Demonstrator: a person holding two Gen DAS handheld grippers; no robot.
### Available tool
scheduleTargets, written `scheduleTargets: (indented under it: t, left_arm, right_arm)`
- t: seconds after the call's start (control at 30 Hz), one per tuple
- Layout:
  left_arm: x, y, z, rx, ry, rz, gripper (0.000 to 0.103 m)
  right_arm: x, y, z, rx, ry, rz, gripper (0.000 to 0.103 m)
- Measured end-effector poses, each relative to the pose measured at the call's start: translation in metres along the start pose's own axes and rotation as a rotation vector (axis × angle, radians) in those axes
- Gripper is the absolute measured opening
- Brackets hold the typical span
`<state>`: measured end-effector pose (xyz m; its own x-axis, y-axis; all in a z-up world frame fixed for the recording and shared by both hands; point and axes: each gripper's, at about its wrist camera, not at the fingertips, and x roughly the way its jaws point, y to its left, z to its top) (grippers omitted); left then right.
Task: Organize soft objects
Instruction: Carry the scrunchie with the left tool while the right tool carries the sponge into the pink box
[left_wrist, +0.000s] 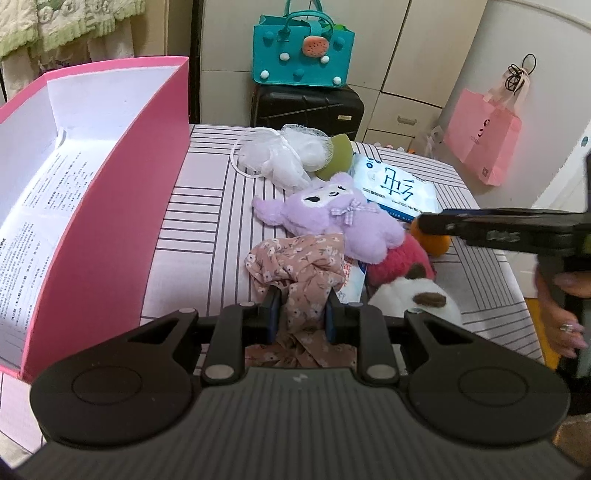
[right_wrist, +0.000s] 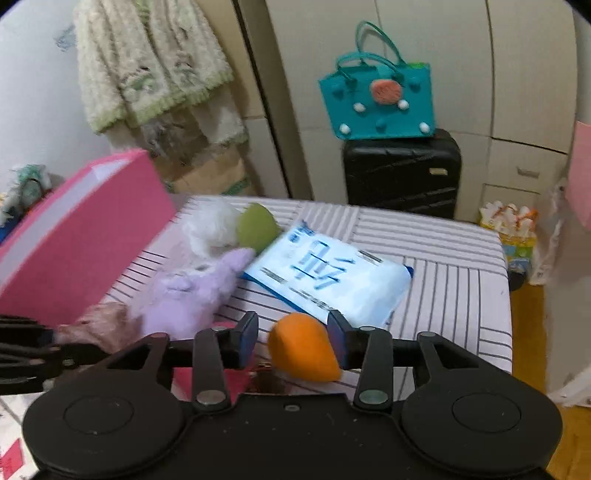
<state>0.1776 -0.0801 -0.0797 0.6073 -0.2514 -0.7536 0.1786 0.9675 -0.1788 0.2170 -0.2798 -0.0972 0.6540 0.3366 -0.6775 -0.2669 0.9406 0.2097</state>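
Your left gripper is closed down on the floral cloth, with a narrow fold of it pinched between the two pads and the rest bunched ahead of and below the fingers. Take the purple plush as your landmark on the striped bedcover. The floral cloth lies just in front of it, touching its lower edge. The pink box stands open well to the left of it, white inside. Behind the plush sit a white mesh puff and a green sponge, touching each other. A packet of wipes lies just behind and to the right of the plush, its corner under the plush's head. A red plush and a white and brown plush crowd against its right and near side. Your right gripper stands partly open with the orange sponge between its fingers; the right pad looks to be against the sponge, the left pad stands clear of it, so no grip is confirmed. That view is blurred. The orange sponge sits to the right of the purple plush, in front of the wipes.
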Motion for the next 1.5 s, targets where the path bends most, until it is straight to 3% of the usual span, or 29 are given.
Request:
scheduleTargets:
  t: [0.07,0.2,0.63,0.83,1.07,1.23,1.5]
  left_arm:
    - [-0.003,-0.001,-0.001,0.005,0.005,-0.003,0.023]
    - [-0.009,0.000,-0.004,0.023,0.009,-0.006,0.023]
    - [-0.050,-0.006,-0.016,0.142,0.056,-0.080,0.023]
    - [-0.083,-0.002,-0.027,0.176,0.080,-0.117,0.023]
    - [-0.110,0.007,-0.042,0.188,0.147,-0.147,0.023]
    - [-0.129,0.020,-0.044,0.191,0.161,-0.160,0.022]
    - [-0.158,0.050,-0.025,0.201,0.150,-0.099,0.023]
  right_arm:
    - [0.013,0.000,-0.003,-0.010,0.030,-0.017,0.052]
    - [0.020,0.009,-0.013,-0.067,0.034,-0.094,0.044]
    - [-0.044,0.026,-0.030,-0.082,0.051,-0.034,0.043]
    - [-0.078,0.057,-0.040,-0.132,0.093,0.106,0.043]
    - [-0.080,0.094,-0.048,-0.152,0.208,0.263,0.043]
    - [-0.079,0.125,-0.046,-0.191,0.242,0.349,0.043]
    - [-0.081,0.168,-0.020,-0.276,0.252,0.417,0.043]
